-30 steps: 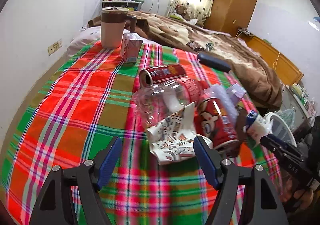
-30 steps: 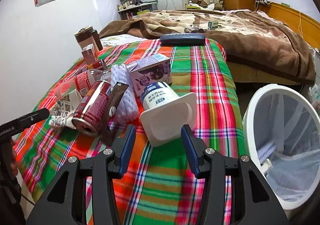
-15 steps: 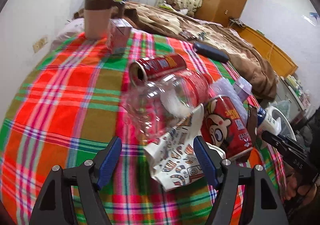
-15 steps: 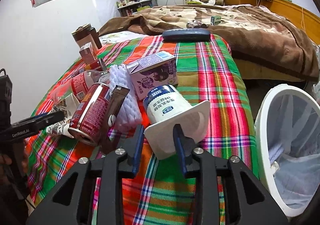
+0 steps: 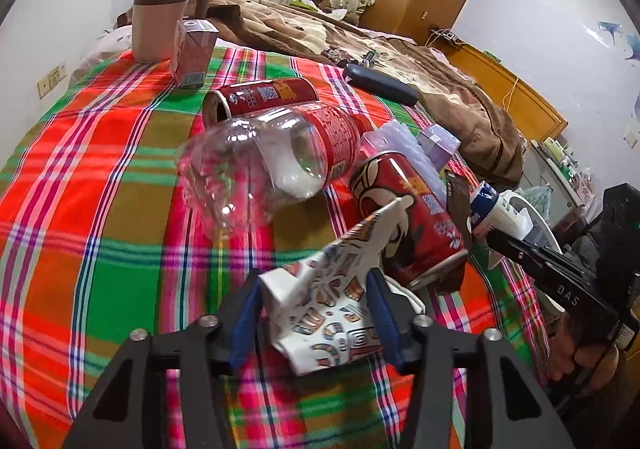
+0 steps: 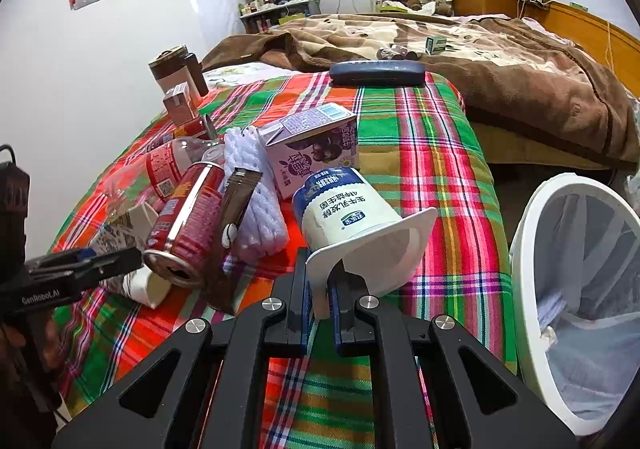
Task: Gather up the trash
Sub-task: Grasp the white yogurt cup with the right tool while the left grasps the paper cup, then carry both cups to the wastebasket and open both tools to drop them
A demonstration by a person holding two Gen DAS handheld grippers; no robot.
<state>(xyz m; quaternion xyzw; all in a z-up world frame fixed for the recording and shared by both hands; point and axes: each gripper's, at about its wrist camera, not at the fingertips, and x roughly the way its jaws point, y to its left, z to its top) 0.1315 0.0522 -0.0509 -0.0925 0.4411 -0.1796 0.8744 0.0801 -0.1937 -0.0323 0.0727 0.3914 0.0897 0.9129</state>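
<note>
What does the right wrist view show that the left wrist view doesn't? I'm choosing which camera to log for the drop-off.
Only the right wrist view shows the right gripper pinching the yogurt cup by its rim, and the white trash bin lined with a bag.

Only the left wrist view shows the left gripper closed on the crumpled paper cup.

Both show the red can, clear bottle and plaid cloth.

Plaid bedcover [image 5: 100, 177] carries cans [image 5: 260, 99], bottle [image 5: 256, 161], cartons [image 6: 316, 153].
</note>
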